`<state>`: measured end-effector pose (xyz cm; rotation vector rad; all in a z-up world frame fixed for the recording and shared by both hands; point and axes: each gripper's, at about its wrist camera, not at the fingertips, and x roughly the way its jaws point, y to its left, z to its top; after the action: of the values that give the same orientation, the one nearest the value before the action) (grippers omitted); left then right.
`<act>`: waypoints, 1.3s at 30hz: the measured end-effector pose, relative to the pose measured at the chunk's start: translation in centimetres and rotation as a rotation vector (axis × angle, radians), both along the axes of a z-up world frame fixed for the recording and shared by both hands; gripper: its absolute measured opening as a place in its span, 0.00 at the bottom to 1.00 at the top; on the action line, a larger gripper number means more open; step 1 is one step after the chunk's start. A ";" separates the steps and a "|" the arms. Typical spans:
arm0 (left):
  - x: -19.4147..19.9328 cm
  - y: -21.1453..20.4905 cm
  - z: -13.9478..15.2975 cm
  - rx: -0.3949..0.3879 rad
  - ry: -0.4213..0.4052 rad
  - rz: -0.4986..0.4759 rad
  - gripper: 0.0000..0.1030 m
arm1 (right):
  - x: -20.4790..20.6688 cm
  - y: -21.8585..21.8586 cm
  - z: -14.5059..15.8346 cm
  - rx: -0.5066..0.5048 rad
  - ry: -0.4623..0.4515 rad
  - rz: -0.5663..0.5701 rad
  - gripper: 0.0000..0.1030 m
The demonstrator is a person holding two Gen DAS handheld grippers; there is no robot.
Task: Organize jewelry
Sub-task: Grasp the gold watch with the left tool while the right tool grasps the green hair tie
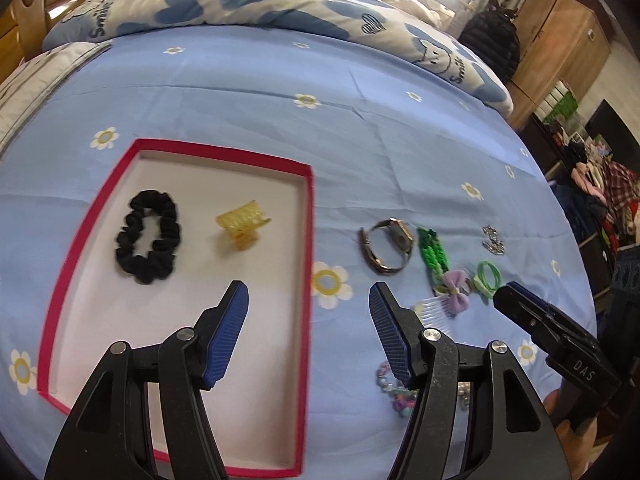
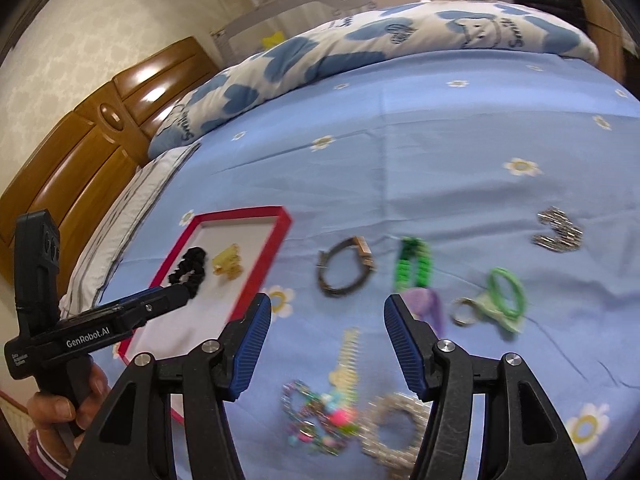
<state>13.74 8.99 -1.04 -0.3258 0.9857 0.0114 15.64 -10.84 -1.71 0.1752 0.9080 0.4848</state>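
A red-rimmed tray (image 1: 310, 240) (image 2: 240, 213) lies on the blue bedsheet. It holds a black scrunchie (image 1: 148, 236) (image 2: 190, 270) and a yellow hair claw (image 1: 244, 224) (image 2: 228, 266). To its right lie a watch (image 1: 386, 246) (image 2: 346, 270), a green braided bracelet (image 1: 432, 252) (image 2: 414, 264), a silver chain (image 1: 492, 240) (image 2: 558, 230), green hair ties (image 1: 488, 276) (image 2: 504, 292), a purple bow (image 1: 456, 288) (image 2: 426, 304), a comb (image 2: 348, 352), a beaded bracelet (image 2: 316, 416) and a silver bracelet (image 2: 396, 428). My left gripper (image 1: 308, 286) hovers open over the tray's right rim. My right gripper (image 2: 328, 300) hangs open and empty above the loose pieces.
A folded quilt with blue hearts (image 1: 240, 0) lies along the bed's far side. A wooden headboard (image 2: 80, 152) and a white pillow (image 2: 132, 208) are at the left. A hand (image 2: 60, 408) holds the left gripper's handle. Wardrobes and clutter (image 1: 560, 60) stand beyond the bed.
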 end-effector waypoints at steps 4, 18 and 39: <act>0.6 -1.4 -0.2 -0.004 0.015 -0.020 0.61 | -0.2 -2.8 -0.5 0.004 0.014 -0.058 0.60; 4.3 -5.5 -2.1 0.026 0.071 -0.085 0.60 | 1.1 -10.0 -2.6 -0.028 0.032 -0.209 0.60; 9.9 -7.5 -7.7 0.038 0.189 -0.121 0.13 | 4.3 -9.0 -6.9 -0.091 0.107 -0.155 0.38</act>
<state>23.65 1.53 -8.77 -0.2325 1.1896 -0.0497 19.98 -19.88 -8.63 0.1882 1.0108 0.2918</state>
